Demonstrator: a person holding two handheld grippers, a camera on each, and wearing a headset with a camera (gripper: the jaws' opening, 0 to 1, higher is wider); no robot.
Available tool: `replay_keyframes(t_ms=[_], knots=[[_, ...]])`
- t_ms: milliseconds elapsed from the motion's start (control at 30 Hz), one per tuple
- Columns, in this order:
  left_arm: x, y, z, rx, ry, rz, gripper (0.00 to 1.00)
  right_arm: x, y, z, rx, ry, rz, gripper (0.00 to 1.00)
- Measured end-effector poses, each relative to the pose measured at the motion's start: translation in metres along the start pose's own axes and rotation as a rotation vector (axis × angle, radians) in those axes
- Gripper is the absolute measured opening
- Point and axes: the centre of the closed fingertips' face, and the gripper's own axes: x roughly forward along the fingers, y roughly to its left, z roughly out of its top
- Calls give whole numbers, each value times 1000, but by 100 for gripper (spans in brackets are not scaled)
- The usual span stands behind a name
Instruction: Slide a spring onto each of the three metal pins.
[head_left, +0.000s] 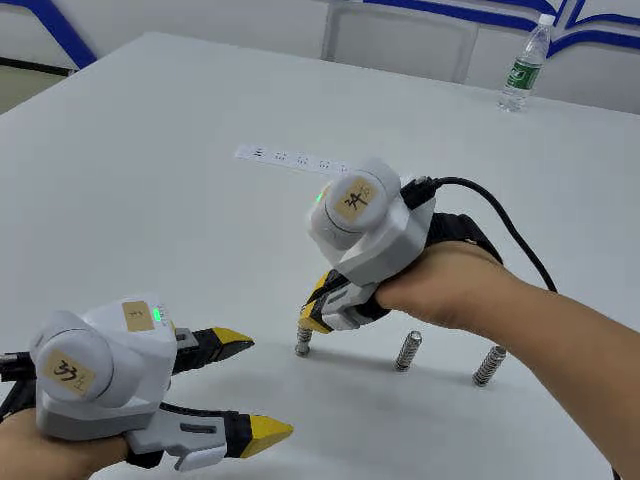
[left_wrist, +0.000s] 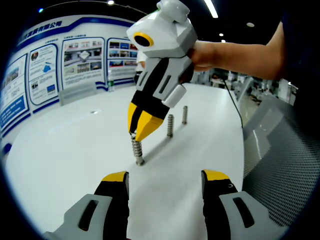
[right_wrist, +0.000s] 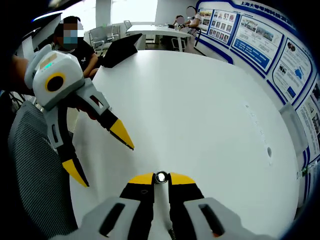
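Note:
Three metal pins stand in a row on the white table (head_left: 150, 180), each with a spring on it. My right gripper (head_left: 312, 318) points down over the leftmost spring (head_left: 303, 340) and is shut on its top. From the left gripper view, the right gripper's (left_wrist: 140, 129) yellow tips pinch that spring (left_wrist: 136, 150). In the right gripper view, the spring's round top (right_wrist: 161, 177) sits between the closed jaws. The middle spring (head_left: 407, 350) and right spring (head_left: 488, 365) stand free. My left gripper (head_left: 255, 388) hovers open to the lower left, holding nothing.
A water bottle (head_left: 525, 62) stands at the table's far right edge. A white power strip (head_left: 290, 158) lies behind the right gripper, whose black cable (head_left: 500, 215) trails right. A mesh chair (left_wrist: 280, 165) is beside the table.

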Motion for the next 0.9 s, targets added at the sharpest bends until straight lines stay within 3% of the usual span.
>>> replay_keyframes(t_ms=[500, 900], knots=[[-1, 1, 0, 1, 2, 2, 59, 13, -1, -9, -11, 29, -4, 12], [-1, 0, 2, 5, 2, 0, 60, 11, -1, -11, -12, 22, -7, 14]])
